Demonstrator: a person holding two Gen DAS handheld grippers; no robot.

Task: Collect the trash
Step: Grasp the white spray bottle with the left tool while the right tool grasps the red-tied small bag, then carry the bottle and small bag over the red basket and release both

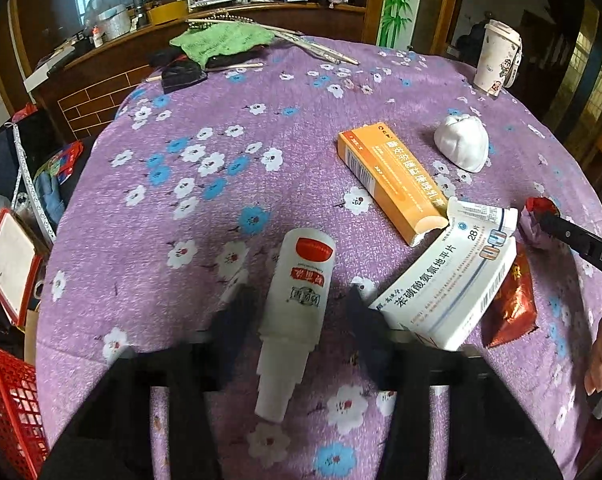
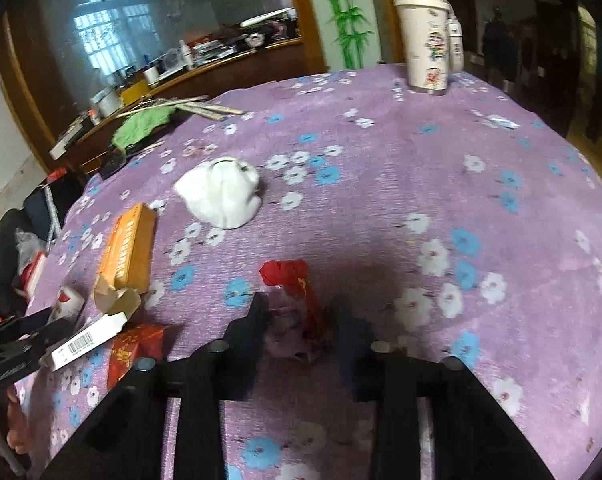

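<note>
Both tools gape: left tool (image 1: pixel 297 304) straddles a white bottle (image 1: pixel 297 304), right tool (image 2: pixel 303 316) a red wrapper (image 2: pixel 297 296).

White plastic bottle (image 1: pixel 297 316) with red label lies on its side, neck toward camera. Orange medicine box (image 1: pixel 393 184) lies flat, end flap torn open, touching the white medicine box (image 1: pixel 449 280), also opened. Red foil packet (image 1: pixel 513 300) partly under the white box. Crumpled white tissue (image 1: pixel 463 142) beyond. Crumpled red-and-clear wrapper (image 2: pixel 297 304) lies apart.
</note>
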